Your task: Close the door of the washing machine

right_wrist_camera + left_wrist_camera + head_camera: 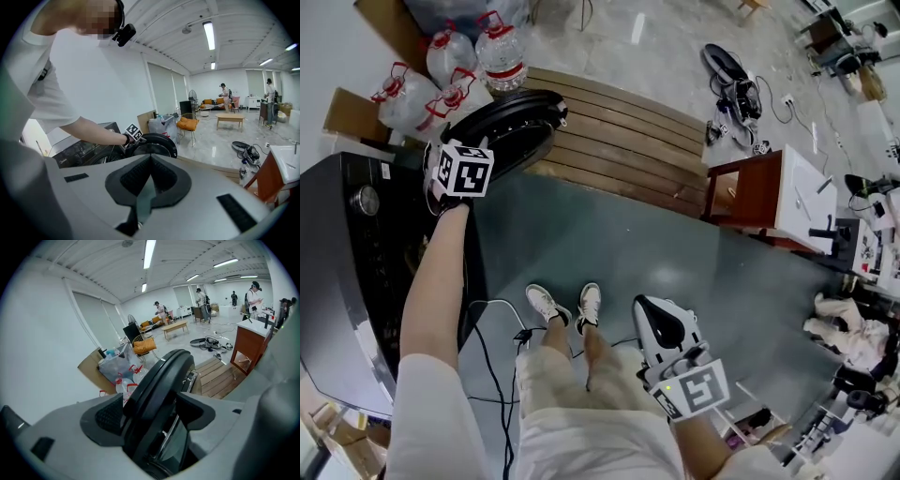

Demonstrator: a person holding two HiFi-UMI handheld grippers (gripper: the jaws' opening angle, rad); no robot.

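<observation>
Now the washing machine [356, 244] stands at the left side in the head view. It is dark and shiny. Its round black door [511, 127] is swung open and sticks out over the wooden boards [619, 141].

The left gripper [455, 155] is up at the edge of the door, at the end of a stretched-out arm. In the left gripper view its jaws are wide apart. The thick black rim of the door sits right between them. The dark pads [110, 416] are very close to the rim on both sides, but they do not squeeze it.

The right gripper [150, 161] is held low, near the person's right leg and well away from the machine. In the right gripper view its jaws are pressed together, with nothing between them. It looks toward the machine and the open door.

Behind the door stand some big clear water bottles [450, 75] with red handles. The person's white shoes [562, 305] are on the grey floor in front of the machine. A small brown and white table [769, 192] stands further off to the right.
</observation>
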